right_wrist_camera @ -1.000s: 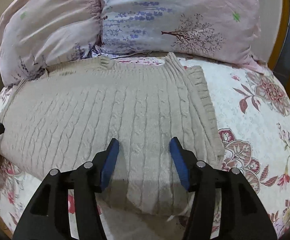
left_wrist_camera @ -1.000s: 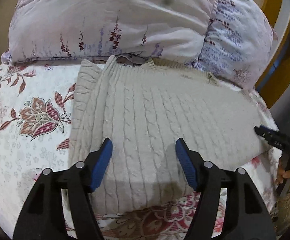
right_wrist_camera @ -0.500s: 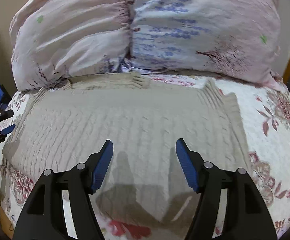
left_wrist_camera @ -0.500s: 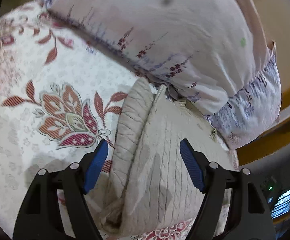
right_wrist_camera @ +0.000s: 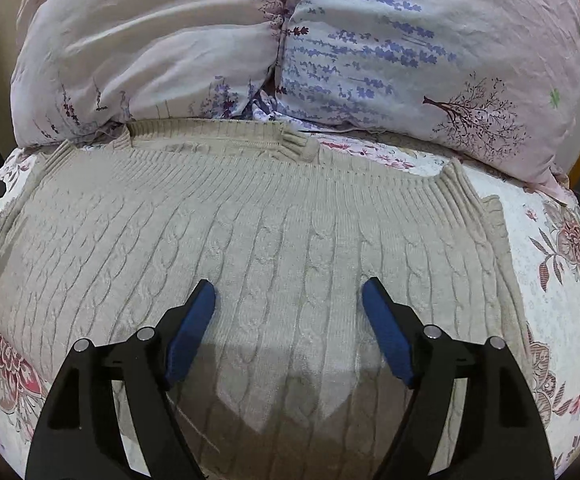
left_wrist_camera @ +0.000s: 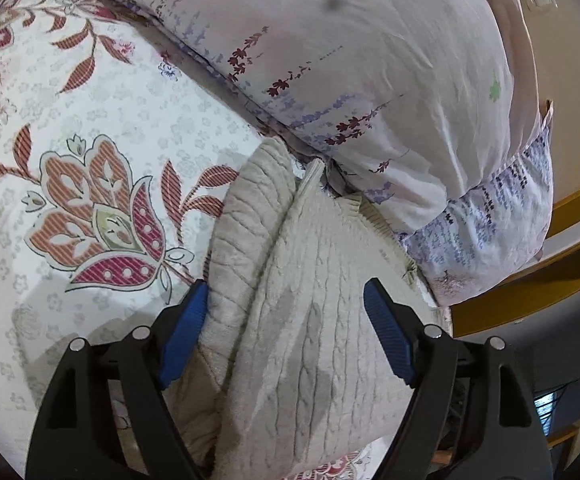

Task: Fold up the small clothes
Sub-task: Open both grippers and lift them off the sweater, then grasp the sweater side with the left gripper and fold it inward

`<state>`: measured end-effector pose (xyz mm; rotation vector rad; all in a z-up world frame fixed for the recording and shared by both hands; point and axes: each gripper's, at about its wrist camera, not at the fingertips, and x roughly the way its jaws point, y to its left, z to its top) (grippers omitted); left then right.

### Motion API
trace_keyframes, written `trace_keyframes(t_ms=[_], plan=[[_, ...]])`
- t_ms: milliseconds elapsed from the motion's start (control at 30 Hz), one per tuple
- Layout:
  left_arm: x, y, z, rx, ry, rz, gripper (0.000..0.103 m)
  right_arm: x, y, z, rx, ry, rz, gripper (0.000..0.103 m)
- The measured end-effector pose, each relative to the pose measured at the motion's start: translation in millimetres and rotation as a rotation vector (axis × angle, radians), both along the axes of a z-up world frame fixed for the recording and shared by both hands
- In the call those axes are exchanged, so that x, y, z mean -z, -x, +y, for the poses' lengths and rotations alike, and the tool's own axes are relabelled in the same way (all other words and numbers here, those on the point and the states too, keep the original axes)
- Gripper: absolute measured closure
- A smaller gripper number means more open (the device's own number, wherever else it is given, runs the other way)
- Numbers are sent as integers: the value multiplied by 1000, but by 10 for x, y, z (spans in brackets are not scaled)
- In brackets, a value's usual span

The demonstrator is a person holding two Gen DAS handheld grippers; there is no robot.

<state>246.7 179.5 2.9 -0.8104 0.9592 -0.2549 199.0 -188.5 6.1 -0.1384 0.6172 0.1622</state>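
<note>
Beige cable-knit sweater (right_wrist_camera: pixel 274 232) spread flat on floral bed (left_wrist_camera: pixel 90 128) against pillows, ready for folding; left gripper (left_wrist_camera: pixel 286 332) and right gripper (right_wrist_camera: pixel 288 324) fingers released, straddling knit.

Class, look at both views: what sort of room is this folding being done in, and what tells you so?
Most likely a bedroom: the sweater lies on a floral bedspread, with two pillows at its far edge.

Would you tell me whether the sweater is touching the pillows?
Touching: in the right wrist view the sweater's ribbed top edge runs straight against the pillows, no bedspread showing between.
</note>
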Motion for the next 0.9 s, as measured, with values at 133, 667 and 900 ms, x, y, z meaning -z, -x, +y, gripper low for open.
trace_keyframes(t_ms=[133,667,900], plan=[[6,4,15,-5,22,0,25,8,-1,-6,0,-4,-2,25],[89,-9,-52,15,43,55,80,10,0,4,-4,-4,-9,25],[-358,-23,-281,62,58,-70,85,9,-12,10,-8,-3,-8,24]])
